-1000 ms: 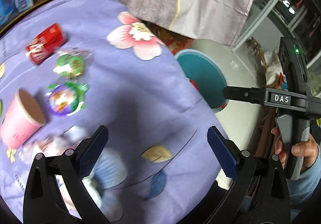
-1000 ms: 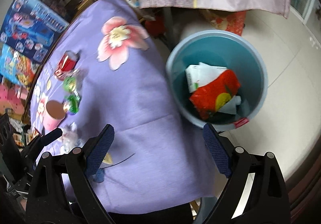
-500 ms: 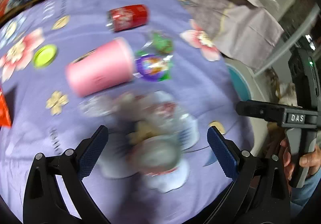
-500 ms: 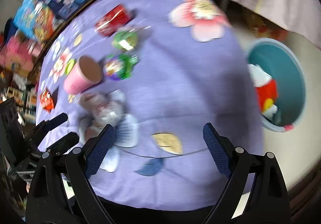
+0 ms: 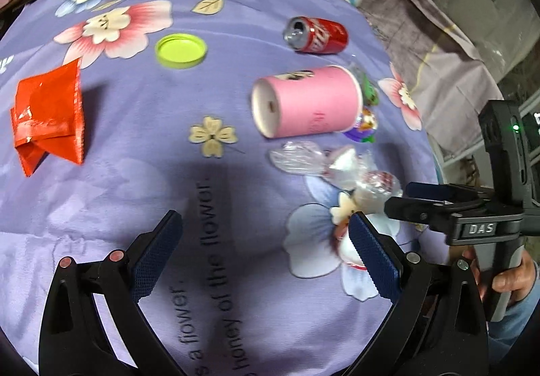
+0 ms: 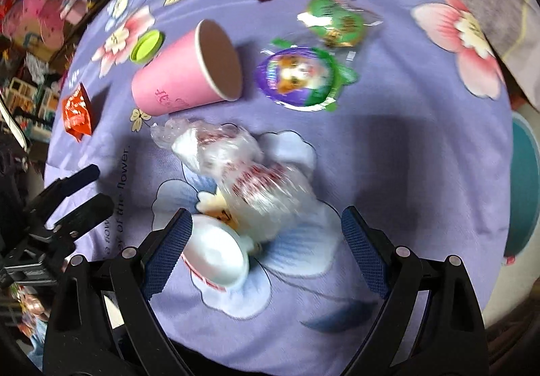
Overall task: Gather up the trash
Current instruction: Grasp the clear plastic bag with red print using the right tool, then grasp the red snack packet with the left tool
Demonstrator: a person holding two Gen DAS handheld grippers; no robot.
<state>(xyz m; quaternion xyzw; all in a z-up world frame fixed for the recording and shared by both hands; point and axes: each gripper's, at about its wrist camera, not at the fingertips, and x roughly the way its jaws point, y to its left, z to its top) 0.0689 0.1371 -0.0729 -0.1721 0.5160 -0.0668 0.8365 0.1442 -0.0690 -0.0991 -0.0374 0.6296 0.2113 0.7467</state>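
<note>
Both your right gripper (image 6: pixel 263 241) and left gripper (image 5: pixel 266 251) had jaws wide, empty; crinkly plastic wrapper (image 6: pixel 249 173) looked light, soft, slippery — pinch its bunched middle.

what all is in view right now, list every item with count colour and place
soda can: 1, red, on its side at the far part of the cloth
paper cup: 1, pink, on its side mid-table
lid: 1, lime green, flat, beyond the cup
foil packet: 1, red-orange, crumpled, left side of the cloth
round snack wrappers: 2, one purple-green, one green, beside the cup's mouth
plastic wrap bundle: 1, clear with red print, near edge
small cup: 1, white, by the bundle
tablecloth: 1, purple floral
bin: 1, teal, on the floor past the table edge
left gripper: open, empty
right gripper: open, above the bundle
hand: 1, on the right gripper's handle
</note>
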